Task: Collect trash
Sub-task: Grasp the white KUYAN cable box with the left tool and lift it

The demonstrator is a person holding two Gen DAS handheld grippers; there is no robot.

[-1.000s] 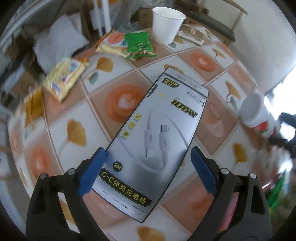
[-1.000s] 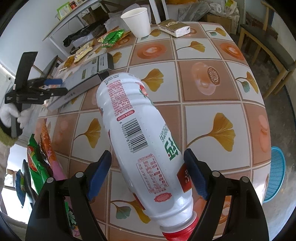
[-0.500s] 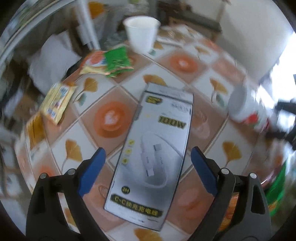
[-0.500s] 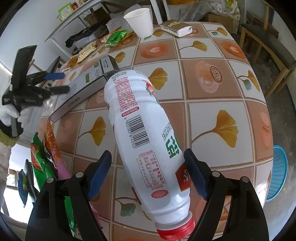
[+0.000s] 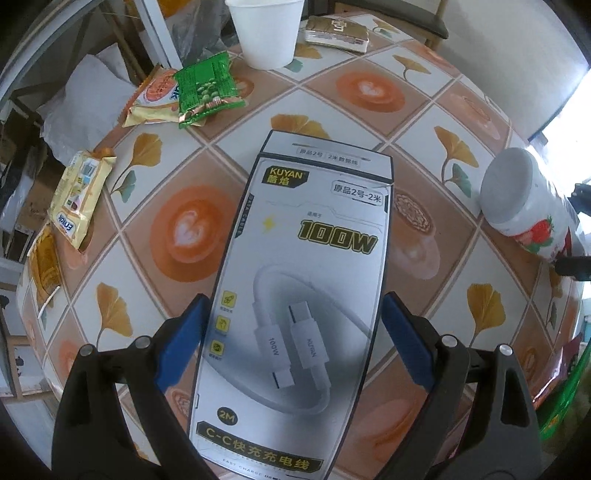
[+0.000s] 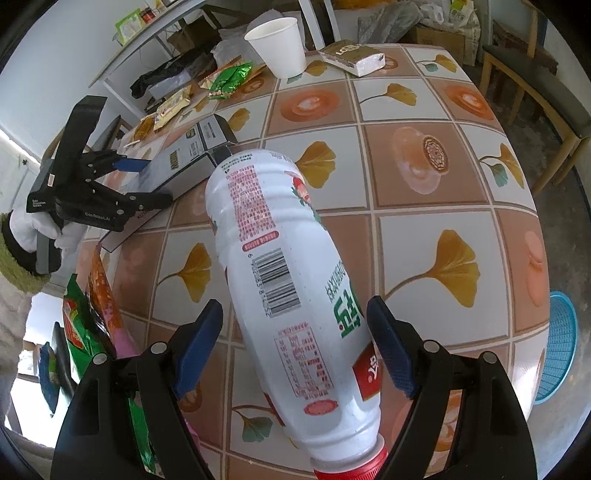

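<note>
A silver cable box (image 5: pixel 295 295) lies flat on the tiled table between the fingers of my left gripper (image 5: pixel 291 332), whose blue pads stand at its two long edges, open. The box (image 6: pixel 184 158) and left gripper also show in the right wrist view. A white drink bottle with a red cap (image 6: pixel 291 291) lies on the table between the fingers of my right gripper (image 6: pixel 295 339); the left pad stands clear of it, the gripper is open. The bottle's base (image 5: pixel 517 199) shows in the left wrist view.
A white paper cup (image 5: pixel 266 29), a tan packet (image 5: pixel 336 33), green and orange snack wrappers (image 5: pixel 199 92) and yellow wrappers (image 5: pixel 77 195) lie at the far side. Colourful bags (image 6: pixel 92 314) hang at the table's edge. A blue basket (image 6: pixel 561 347) sits on the floor; a chair (image 6: pixel 535 81) stands beyond.
My left gripper has swung and lined up along the box, its pads now at the box's sides. My right gripper has shifted slightly along the bottle, toward its cap.
</note>
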